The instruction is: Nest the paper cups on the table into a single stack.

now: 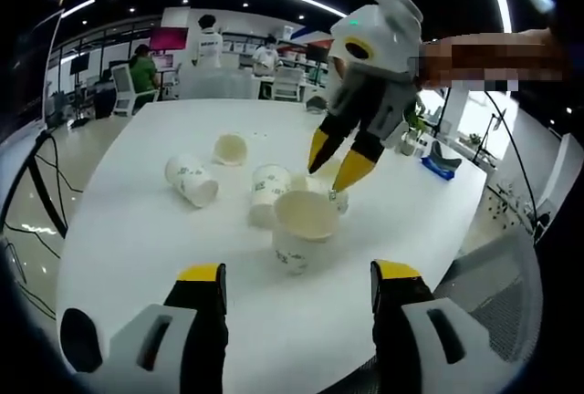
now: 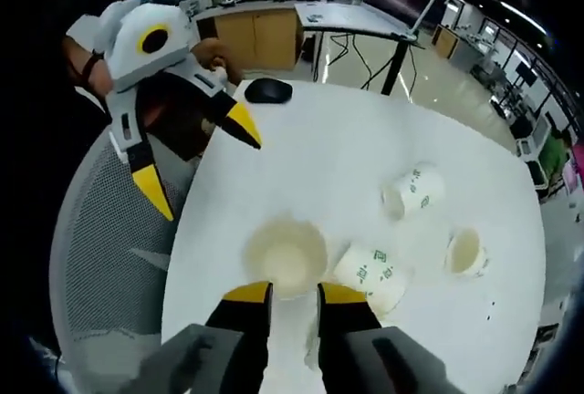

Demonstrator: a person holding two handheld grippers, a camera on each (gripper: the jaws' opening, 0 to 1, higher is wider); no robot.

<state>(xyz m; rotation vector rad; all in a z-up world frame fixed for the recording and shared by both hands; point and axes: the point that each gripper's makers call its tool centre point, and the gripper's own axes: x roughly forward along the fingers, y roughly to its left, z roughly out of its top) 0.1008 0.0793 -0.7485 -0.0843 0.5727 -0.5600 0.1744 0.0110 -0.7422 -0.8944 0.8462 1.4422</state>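
Observation:
Several white paper cups with green print lie scattered on the white round table (image 1: 137,248). One cup (image 1: 301,225) stands upright, mouth open, just ahead of my left gripper (image 1: 298,275), which is open and empty. Lying cups rest at the left (image 1: 192,180), behind (image 1: 230,149) and beside the upright one (image 1: 267,193). My right gripper (image 1: 337,160) hangs over another cup (image 1: 336,197), its jaws a narrow gap apart. In the right gripper view, my right gripper (image 2: 294,294) points at the upright cup (image 2: 285,257), with a lying cup (image 2: 367,275) to its right. The left gripper (image 2: 196,159) hovers wide open.
A black mouse (image 2: 268,90) lies near the table's far edge. A grey mesh chair (image 2: 100,257) stands against the table on the left gripper's side. Two more cups (image 2: 412,191) (image 2: 467,252) lie further out. People and desks (image 1: 205,47) fill the room behind.

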